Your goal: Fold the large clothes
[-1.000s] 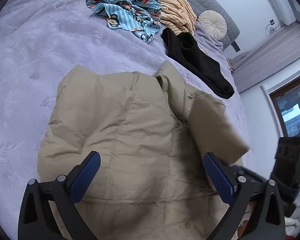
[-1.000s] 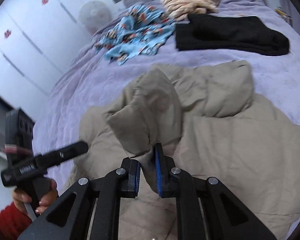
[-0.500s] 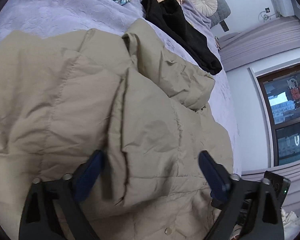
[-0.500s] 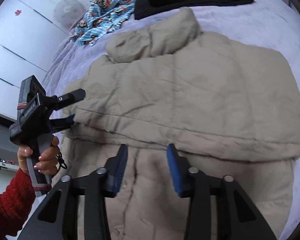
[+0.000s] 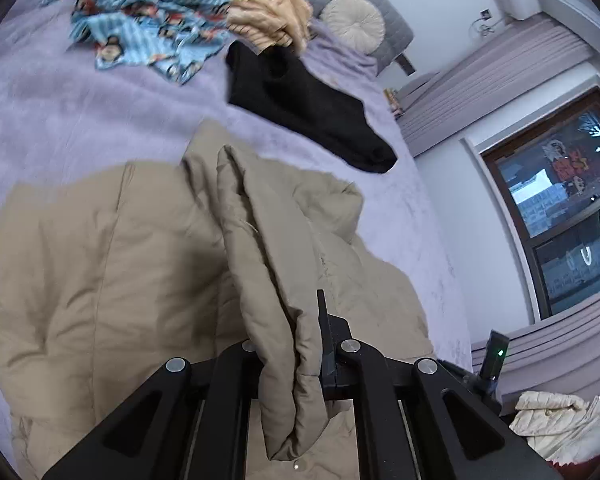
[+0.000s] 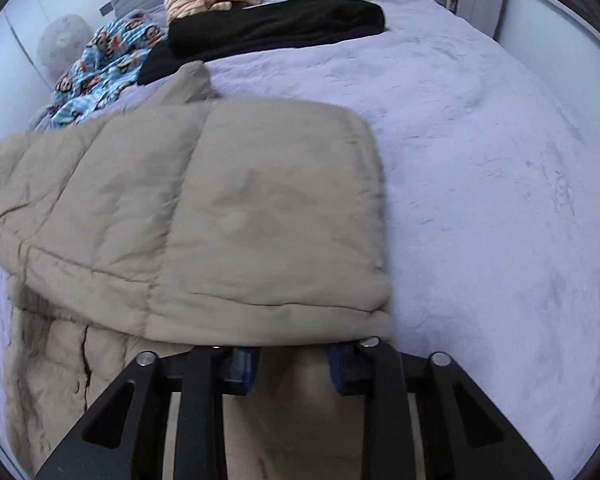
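A fold of the beige quilted puffer jacket (image 5: 112, 264), spread across the lilac plush bedspread (image 6: 480, 152) at frame centre, was pinched by the left gripper (image 5: 292, 356). The right gripper (image 6: 292, 368) fingers were held slightly apart, with jacket fabric lying between them.

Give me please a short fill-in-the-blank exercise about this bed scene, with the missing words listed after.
1. The left claw is shut on a fold of the ____ padded jacket.
2. The bed has a cover of ____ colour.
3. The long garment lying beyond the jacket's collar is ____.
4. The blue printed cloth lies beside a ____ striped garment.

Missing words: beige; purple; black; yellow
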`<act>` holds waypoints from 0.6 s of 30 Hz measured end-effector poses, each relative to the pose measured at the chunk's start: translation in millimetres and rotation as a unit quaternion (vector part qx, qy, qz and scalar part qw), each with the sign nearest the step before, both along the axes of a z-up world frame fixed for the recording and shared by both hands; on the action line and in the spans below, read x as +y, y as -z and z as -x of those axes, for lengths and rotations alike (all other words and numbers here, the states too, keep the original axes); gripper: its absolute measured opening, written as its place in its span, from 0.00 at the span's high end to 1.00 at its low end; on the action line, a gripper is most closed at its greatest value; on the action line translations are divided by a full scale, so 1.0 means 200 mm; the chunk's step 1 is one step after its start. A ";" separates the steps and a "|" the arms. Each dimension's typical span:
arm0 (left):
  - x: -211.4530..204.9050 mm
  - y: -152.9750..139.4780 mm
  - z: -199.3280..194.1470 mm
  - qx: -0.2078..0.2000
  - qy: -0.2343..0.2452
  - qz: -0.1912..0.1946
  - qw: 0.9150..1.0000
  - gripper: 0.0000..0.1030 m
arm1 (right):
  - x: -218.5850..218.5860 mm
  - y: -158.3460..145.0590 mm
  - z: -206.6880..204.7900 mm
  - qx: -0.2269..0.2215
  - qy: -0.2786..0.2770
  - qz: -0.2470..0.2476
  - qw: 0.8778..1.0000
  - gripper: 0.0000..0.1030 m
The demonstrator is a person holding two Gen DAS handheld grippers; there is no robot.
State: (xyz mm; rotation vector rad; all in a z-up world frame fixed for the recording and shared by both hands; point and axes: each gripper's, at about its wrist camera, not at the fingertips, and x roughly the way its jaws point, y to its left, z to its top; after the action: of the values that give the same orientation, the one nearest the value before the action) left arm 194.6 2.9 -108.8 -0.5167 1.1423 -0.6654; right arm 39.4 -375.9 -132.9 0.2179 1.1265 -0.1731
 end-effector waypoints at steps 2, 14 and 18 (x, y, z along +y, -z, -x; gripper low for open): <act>-0.02 0.14 0.02 0.029 0.009 -0.026 0.999 0.90 | -0.09 0.04 0.00 0.004 0.025 -0.005 1.000 0.98; -0.10 0.41 0.08 0.042 0.017 -0.116 0.992 0.90 | -0.02 -0.03 0.15 0.022 -0.034 -0.087 0.995 0.92; -0.15 0.43 0.07 0.033 0.022 -0.135 0.990 0.90 | 0.12 -0.24 0.13 -0.027 -0.103 -0.050 0.993 0.92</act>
State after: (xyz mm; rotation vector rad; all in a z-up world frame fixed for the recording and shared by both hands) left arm 179.9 -27.0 -194.9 -0.2845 1.2858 -0.5241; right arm 12.9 -352.8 -85.1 0.1915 1.0976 0.0723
